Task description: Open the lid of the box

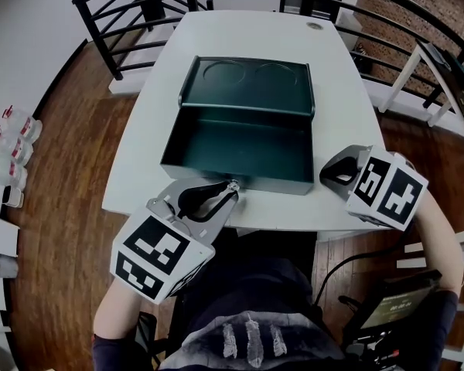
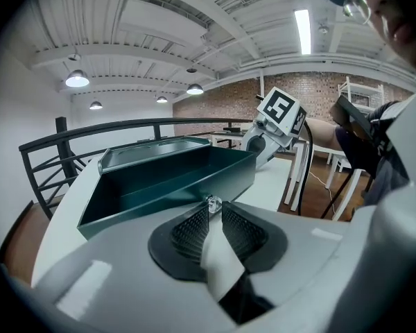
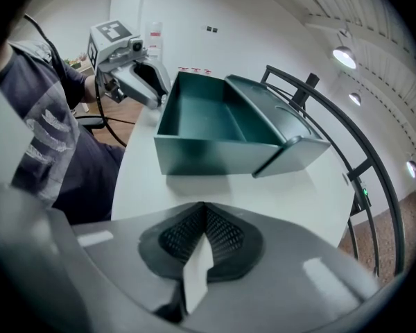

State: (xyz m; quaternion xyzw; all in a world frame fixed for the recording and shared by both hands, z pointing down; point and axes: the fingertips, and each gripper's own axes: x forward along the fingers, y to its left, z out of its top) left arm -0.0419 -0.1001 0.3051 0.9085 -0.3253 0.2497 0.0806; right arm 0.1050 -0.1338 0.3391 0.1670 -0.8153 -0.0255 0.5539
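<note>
A dark green metal box [image 1: 240, 141] stands open on the white table [image 1: 247, 33], its lid [image 1: 251, 83] tilted back at the far side, with two round recesses showing. The inside looks bare. My left gripper [image 1: 232, 185] is at the box's near front wall, shut on a small silvery metal piece [image 2: 211, 201] held at its tips. My right gripper [image 1: 325, 178] rests shut by the box's near right corner with nothing between its fingers. In the right gripper view the box [image 3: 208, 127] and its lid [image 3: 281, 127] stand just ahead of that gripper [image 3: 204, 207].
A black railing [image 1: 131, 22] curves around the far and side edges of the table. A small round thing [image 1: 315, 26] lies at the table's far end. White bottles [image 1: 11, 141] stand on the wood floor at left. A device with a screen [image 1: 394, 308] sits at lower right.
</note>
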